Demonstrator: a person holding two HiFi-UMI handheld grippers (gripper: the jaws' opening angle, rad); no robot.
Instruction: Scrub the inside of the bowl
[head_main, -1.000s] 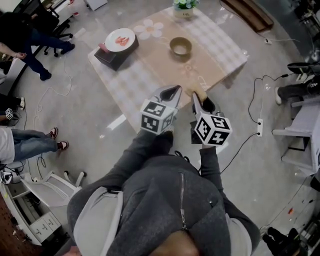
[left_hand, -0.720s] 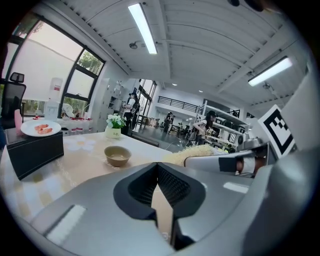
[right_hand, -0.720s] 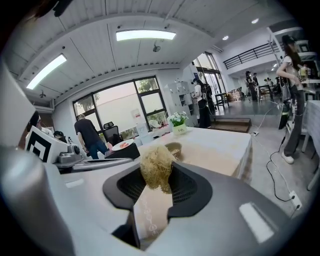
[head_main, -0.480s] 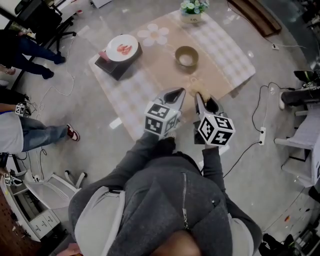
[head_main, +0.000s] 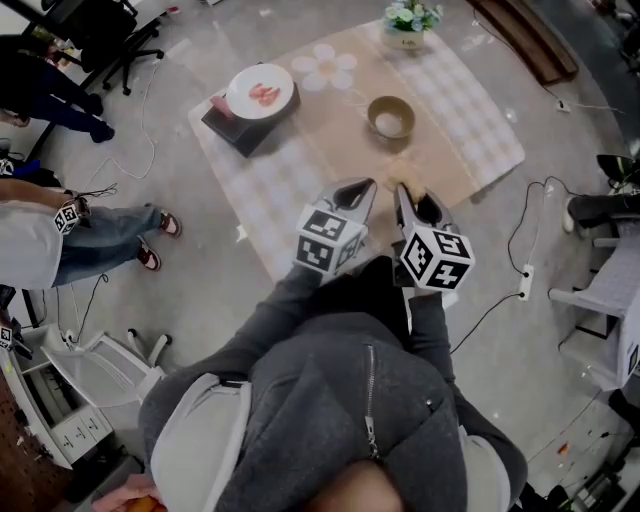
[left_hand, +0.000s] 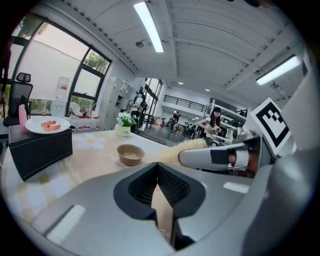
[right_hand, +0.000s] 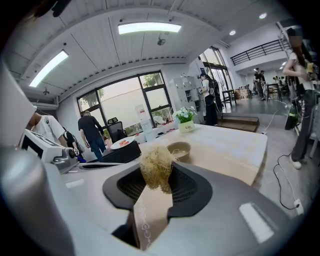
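Person in a grey hoodie (head_main: 330, 400) stands at the table with both grippers out front, side by side.
Left gripper (left_hand: 158, 169): jaws closed together, nothing between them.
Right gripper (right_hand: 156, 176): clamped on a tan fibrous scrubber (right_hand: 156, 165), with the tuft sticking out past the tips.
Both sets of tips are roughly over the near edge of the table (head_main: 465, 105), which has a checked cloth with a plain beige strip down the middle.
Bowl (head_main: 390, 117): upright on that strip, ahead of the grippers and well apart from them. Neither gripper touches it.
Left of the bowl: a white plate (head_main: 259, 92) of red-pink food on top of a black box (head_main: 232, 125).
Far end of the table: a small pot of flowers (head_main: 408, 22).
Off the table's left side: another person's legs (head_main: 110, 235) on the floor, and an office chair (head_main: 120, 25) beyond them.
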